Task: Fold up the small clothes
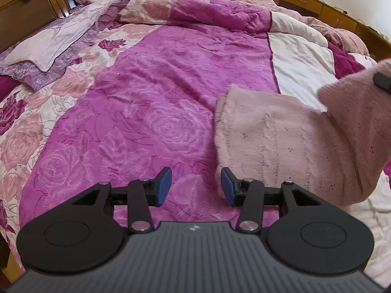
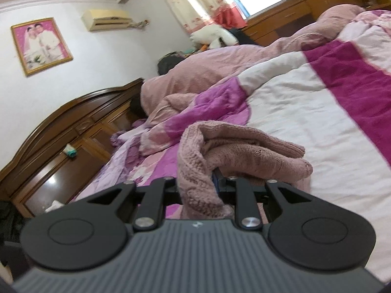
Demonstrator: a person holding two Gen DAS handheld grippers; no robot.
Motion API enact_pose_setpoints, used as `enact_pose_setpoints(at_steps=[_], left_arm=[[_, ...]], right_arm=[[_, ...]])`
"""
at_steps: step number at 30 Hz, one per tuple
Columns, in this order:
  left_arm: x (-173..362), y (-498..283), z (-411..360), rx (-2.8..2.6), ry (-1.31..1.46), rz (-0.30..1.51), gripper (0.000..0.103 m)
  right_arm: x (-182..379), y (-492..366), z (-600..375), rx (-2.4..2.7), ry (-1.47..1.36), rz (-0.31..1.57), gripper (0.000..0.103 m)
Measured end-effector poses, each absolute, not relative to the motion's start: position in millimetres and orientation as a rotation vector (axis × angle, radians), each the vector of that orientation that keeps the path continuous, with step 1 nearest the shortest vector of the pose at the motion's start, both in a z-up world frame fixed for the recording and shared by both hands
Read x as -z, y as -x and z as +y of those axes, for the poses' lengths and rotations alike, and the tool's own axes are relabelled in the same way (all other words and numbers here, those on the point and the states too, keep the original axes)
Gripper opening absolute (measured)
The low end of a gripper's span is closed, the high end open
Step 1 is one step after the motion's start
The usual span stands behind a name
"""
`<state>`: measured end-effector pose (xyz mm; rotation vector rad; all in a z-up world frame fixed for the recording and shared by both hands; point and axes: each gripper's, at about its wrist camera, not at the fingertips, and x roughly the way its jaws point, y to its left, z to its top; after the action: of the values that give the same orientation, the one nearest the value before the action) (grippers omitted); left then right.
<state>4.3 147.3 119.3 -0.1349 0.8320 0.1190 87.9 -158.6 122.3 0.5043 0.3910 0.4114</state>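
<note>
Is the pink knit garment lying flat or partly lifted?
Partly lifted: the right hand-held gripper pinches the pink knit garment, raising one end; the rest lies on the bed.

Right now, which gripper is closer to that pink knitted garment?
Right. The right gripper is clamped on the pink garment; the left gripper hangs open just beside its edge.

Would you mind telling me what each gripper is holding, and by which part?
The right gripper pinches the pink knit garment at a bunched edge; the left gripper is open, empty.

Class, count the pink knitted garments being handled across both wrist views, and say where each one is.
1: the pink knitted garment lies partly on the purple floral quilt, one end lifted in the right tongs. Left tongs hold nothing.
</note>
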Motion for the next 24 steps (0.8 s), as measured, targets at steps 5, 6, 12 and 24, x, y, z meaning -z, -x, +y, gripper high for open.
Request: enact_pose_setpoints(at_steps=[5, 6, 12, 24], left_arm=[[-114, 0, 163, -0.139, 0.155, 0.837, 0.052], [-113, 1, 166, -0.143, 0.16, 0.837, 0.052], [-108, 7, 186, -0.169, 0.181, 0.837, 0.053], [-104, 5, 201, -0.165, 0.169, 0.833, 0.053]], right_arm=[[-122, -95, -107, -0.476, -0.437, 0.417, 0.022], [-122, -95, -107, -0.476, -0.437, 0.417, 0.022], [-86, -105, -47, -0.509, -0.352, 0.538, 0.022], [-57, -95, -7, -0.576, -0.25, 0.64, 0.051]])
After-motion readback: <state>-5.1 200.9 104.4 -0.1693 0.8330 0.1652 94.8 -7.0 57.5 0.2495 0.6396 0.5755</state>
